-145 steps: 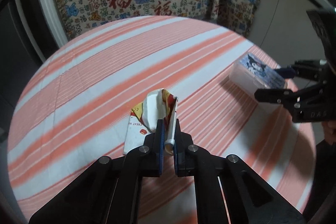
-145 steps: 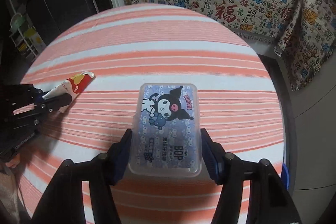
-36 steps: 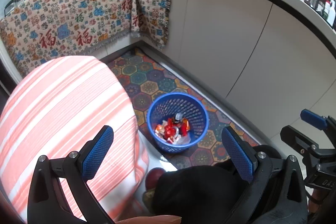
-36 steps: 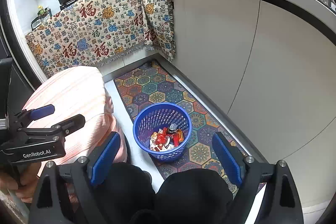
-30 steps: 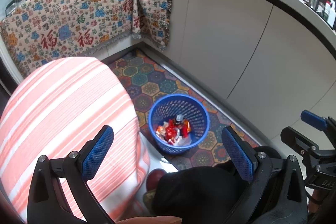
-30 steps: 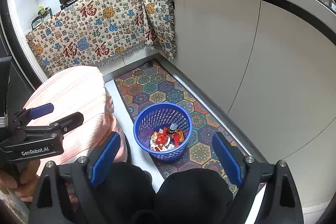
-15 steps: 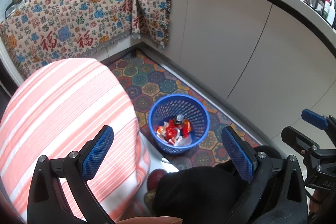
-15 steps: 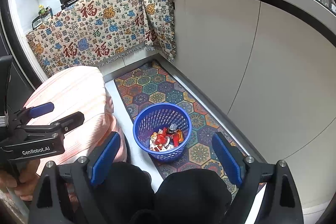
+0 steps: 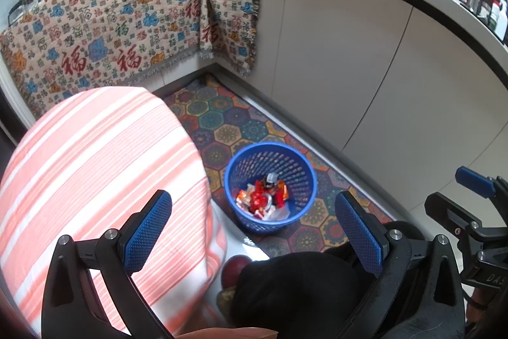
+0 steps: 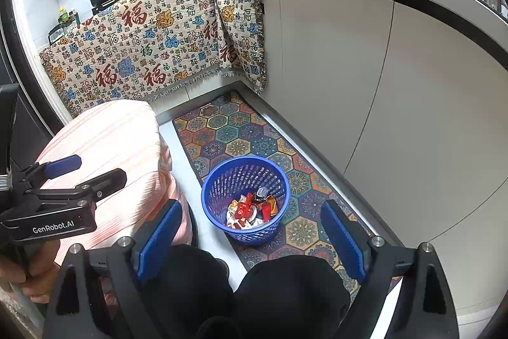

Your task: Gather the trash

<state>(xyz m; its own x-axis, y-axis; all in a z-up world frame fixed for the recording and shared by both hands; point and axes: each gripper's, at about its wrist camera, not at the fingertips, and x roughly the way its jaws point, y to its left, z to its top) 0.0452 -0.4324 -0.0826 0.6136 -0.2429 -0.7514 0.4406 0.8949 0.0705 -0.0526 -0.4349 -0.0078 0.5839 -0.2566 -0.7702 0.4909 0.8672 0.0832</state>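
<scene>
Dropped trash (image 9: pixel 263 201) lies in basket (image 9: pixel 295 161) below both gaping hand-held grippers.

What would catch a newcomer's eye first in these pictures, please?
Probably the blue basket on the patterned floor mat, with red and orange wrappers heaped inside. Next, the pink striped tablecloth to its left, and the cloth with red characters hanging below the stove. Both the left gripper and the right gripper are open and empty.
</scene>
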